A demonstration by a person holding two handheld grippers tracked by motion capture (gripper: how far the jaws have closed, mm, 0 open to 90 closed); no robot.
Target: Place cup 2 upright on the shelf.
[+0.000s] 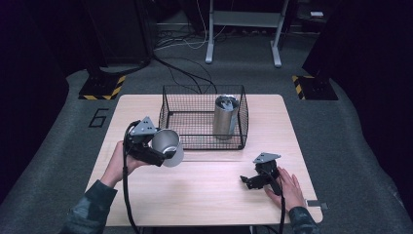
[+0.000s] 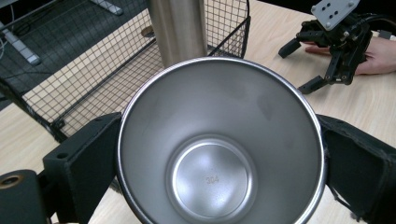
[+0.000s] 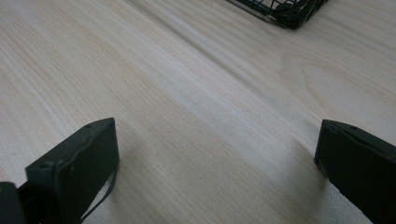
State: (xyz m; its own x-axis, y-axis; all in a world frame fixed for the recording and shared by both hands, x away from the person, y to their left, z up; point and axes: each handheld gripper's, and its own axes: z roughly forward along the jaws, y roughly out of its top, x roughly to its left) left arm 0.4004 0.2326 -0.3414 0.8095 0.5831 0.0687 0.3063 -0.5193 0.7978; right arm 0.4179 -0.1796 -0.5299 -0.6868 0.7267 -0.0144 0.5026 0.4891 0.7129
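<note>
Steel cup [image 2: 219, 144] clamped between left gripper [image 1: 155, 148] jaws, raised beside wire basket [image 1: 203, 117], right gripper [image 1: 257, 179] spread wide, rested on table [image 1: 204, 195].

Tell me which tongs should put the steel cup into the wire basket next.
Left. The left tongs already clamp the steel cup right beside the wire basket, where a steel cylinder stands. The right tongs sit open on the table, farther from it.

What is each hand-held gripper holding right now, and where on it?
The left hand-held gripper clamps a steel cup by its outer wall, one jaw on each side, mouth toward its camera. The right hand-held gripper is open over the table, holding nothing.
</note>
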